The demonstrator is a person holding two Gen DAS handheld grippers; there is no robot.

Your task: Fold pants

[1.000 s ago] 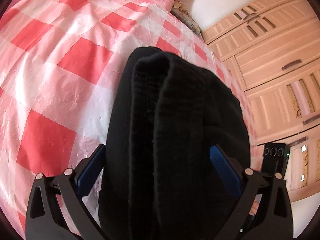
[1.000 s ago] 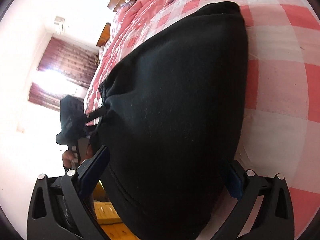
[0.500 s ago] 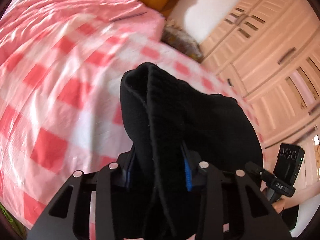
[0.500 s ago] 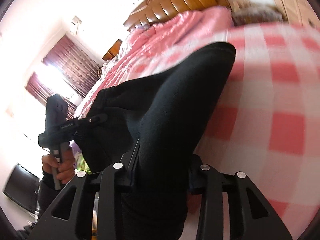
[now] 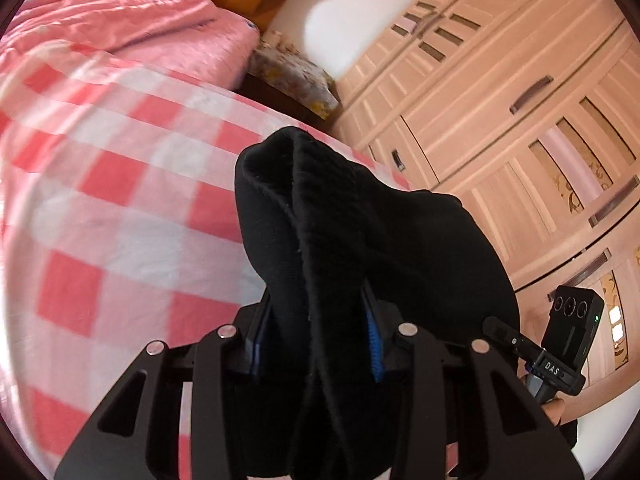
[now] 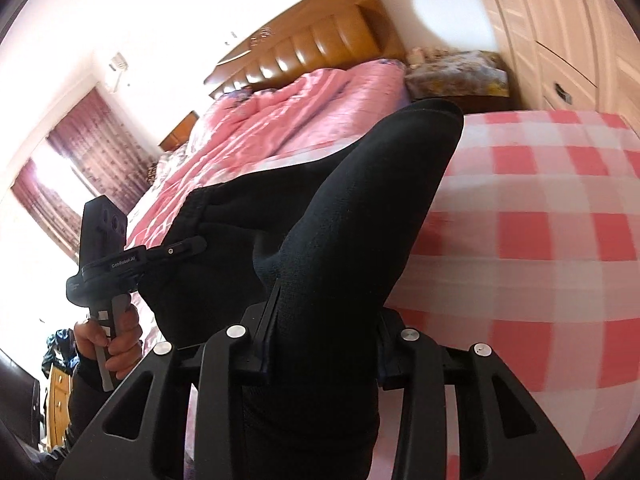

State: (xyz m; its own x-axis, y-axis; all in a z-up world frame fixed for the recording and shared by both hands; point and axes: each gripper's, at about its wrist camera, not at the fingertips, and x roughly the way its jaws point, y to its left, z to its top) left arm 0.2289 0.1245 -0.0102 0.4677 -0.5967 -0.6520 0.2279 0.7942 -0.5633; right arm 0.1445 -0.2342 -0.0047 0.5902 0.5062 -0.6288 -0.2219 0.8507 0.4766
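The black pants hide most of both grippers' fingers, so only a thin strip of blue pad peeks out in the left wrist view. The left gripper is pinching a thick bunch of the pants, with its jaws squeezed close on the cloth. The right gripper is pinching another part of the same pants, and its pads are covered by the cloth. The pants are folded into thick layers and held up above the bed, which has a red and white checked cover; the checks look blurry. One far end of the pants sticks up like a rounded bump. In the right wrist view a hand holds the other gripper's handle on the left. Far off are a pink blanket, a brown headboard, and a big wooden wardrobe on the right.
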